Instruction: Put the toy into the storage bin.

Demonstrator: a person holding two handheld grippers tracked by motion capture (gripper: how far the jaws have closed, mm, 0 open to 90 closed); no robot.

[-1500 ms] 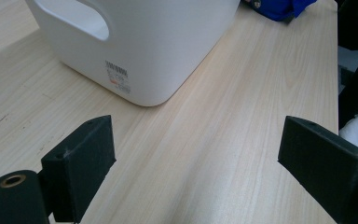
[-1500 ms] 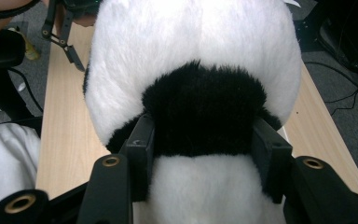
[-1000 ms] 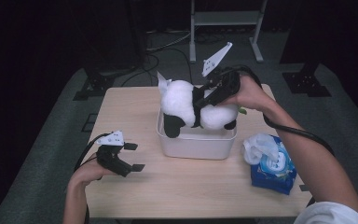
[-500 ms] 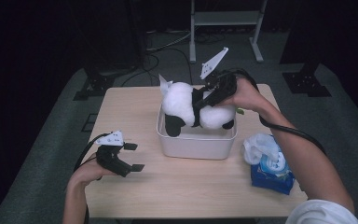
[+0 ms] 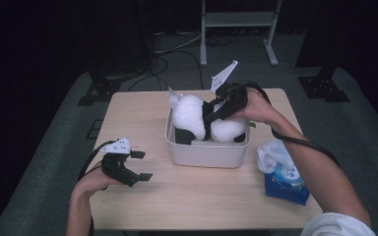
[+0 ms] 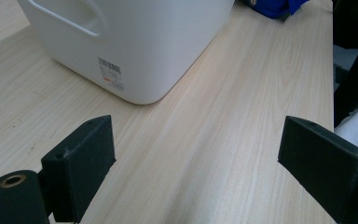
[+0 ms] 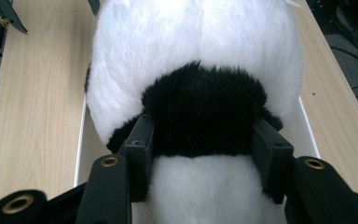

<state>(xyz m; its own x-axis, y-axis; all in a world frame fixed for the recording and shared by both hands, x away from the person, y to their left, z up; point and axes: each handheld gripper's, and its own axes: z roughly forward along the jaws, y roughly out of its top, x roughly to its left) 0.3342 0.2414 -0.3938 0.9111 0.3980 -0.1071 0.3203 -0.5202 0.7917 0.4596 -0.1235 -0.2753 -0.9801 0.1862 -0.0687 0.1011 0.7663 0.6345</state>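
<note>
A black-and-white panda plush point(image 5: 192, 115) lies partly inside a white plastic bin point(image 5: 206, 157) at the middle of the wooden table. My right gripper point(image 5: 211, 115) is shut on it from the far right. In the right gripper view the pads squeeze the plush's black band point(image 7: 205, 116) from both sides, and my right gripper point(image 7: 205, 140) points down into the bin point(image 7: 80, 154). My left gripper point(image 5: 144, 165) rests low at the table's front left, open and holding nothing. In its own view my left gripper point(image 6: 196, 154) faces the bin's near corner point(image 6: 135, 42) over bare wood.
A blue wipes pack point(image 5: 285, 179) with a crumpled white bag point(image 5: 273, 155) on it lies at the right front of the table point(image 5: 202, 201). A corner of the pack point(image 6: 275, 5) shows behind the bin. A metal stand point(image 5: 236, 19) and cables occupy the dark floor beyond.
My right hand has sunk a little, and the plush sits lower in the bin. The left gripper has stayed where it was.
</note>
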